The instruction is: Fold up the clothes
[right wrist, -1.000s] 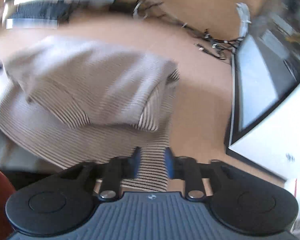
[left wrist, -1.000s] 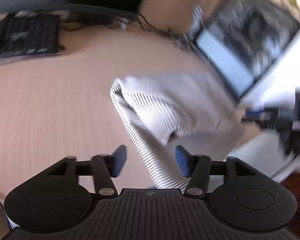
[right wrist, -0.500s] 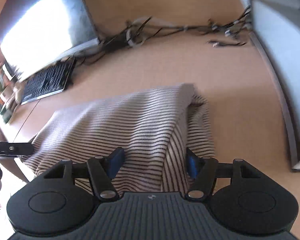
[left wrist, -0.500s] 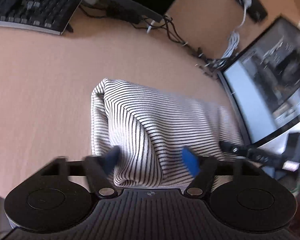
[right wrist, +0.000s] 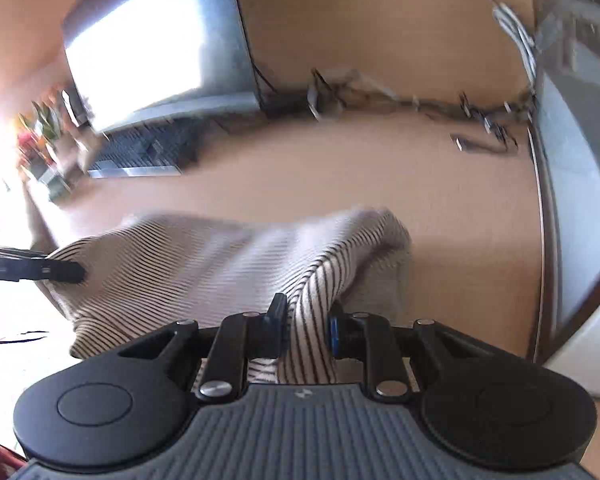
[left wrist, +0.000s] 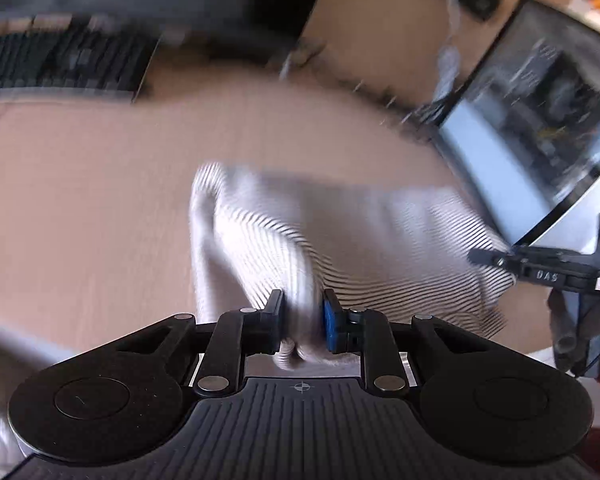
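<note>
My left claw point(left wrist: 302, 320) and right claw point(right wrist: 306, 328) are each closing on a near corner of the striped shirt point(left wrist: 340, 240); it stretches sideways between them on the desk point(left wrist: 80, 200).

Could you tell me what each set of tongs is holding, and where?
Both are closing on the striped knit garment: left tongs and right tongs each pinch a bunched near-edge fold.

A keyboard point(left wrist: 60, 62) is lying at the desk's point(left wrist: 80, 200) far left edge, blurred. A monitor point(left wrist: 540, 120) is standing on the right, glowing. Cables point(right wrist: 400, 96) are trailing along the back wall, and a bright screen point(right wrist: 140, 48) is shining behind the keyboard.
</note>
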Available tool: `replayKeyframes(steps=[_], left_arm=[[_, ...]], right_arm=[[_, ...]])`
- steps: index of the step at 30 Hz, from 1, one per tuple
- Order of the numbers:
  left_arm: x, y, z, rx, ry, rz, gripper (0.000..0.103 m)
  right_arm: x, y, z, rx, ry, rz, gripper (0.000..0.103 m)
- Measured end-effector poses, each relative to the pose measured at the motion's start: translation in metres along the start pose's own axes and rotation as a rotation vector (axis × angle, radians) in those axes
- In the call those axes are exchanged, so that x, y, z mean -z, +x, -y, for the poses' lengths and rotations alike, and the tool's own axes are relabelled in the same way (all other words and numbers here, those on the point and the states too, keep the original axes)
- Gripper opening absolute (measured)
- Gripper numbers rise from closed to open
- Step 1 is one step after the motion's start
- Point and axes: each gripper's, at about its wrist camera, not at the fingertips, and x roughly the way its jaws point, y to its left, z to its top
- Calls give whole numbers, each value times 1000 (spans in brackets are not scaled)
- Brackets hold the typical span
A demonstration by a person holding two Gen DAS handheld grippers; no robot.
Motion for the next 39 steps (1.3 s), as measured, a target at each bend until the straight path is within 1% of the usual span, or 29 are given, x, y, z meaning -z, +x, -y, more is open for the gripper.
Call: replayKeyframes(steps=[1,2,3,4,5,8,9,10,11,12,13,14,15,17,18,19,21,23,25,27,32,33,34,36,39], left_arm=[[7,8,-1,-21,1,-19,24],[11,13,-1,-38,8,-27,29],[13,13,1,-50,22,-18,31],[13,12,0,-60,20,-13,38],[11,9,-2,-69,-3,-11,43],[3,-10,-4,-97,-60,19,46],[-2,-19,-3,-88,-82,35,46],[-7,-27,0,-55,-103,49,48],[-9,-31,2,-5,-114,50,56],[-12,-29,4,45,-114,34,61],[-14,-28,6,96,-114,19,69],[-16,-26,8,146,-115,3,72],[-16,-20,9,175,-108,-22,72],[-14,3,6,176,-91,-95,70],[-13,15,1,173,-100,-129,70],[-14,25,-5,178,-113,-154,69],[-26,35,-15,209,-119,-167,69],[-43,44,-20,214,-80,-162,69],[-60,54,-27,211,-36,-149,70],[-81,70,-35,216,-18,-128,70],[-137,117,-44,214,12,-65,71],[-147,126,-42,209,19,-53,72],[-156,134,-40,204,27,-42,76],[-165,139,-37,208,27,-31,81],[-173,138,-33,223,19,-22,82]], right_arm=[[7,8,1,21,-15,-7,20],[11,13,2,32,-40,-2,20],[14,18,2,42,-66,5,24],[14,17,2,48,-77,12,27],[13,15,3,54,-86,18,31],[10,10,3,72,-111,38,38],[7,8,3,78,-107,44,42],[5,1,3,83,-102,60,44],[3,-6,3,87,-97,78,52],[0,-10,2,72,-87,94,61],[-3,-13,1,53,-76,110,65],[-6,-17,0,35,-65,127,71],[-9,-16,-1,8,-45,135,75],[-13,-3,-3,-44,11,123,79],[-15,4,-4,-70,39,116,82],[-15,14,-4,-73,64,96,84],[-14,35,-6,-71,113,54,91],[-13,48,-9,-30,125,37,97],[-12,53,-14,12,135,37,99],[-11,56,-21,59,140,33,103],[-11,67,-50,210,93,-22,103],[-13,69,-58,228,88,-35,103],[-16,69,-62,234,90,-44,103],[-22,66,-69,236,95,-54,103],[-37,39,-70,266,90,4,103]])
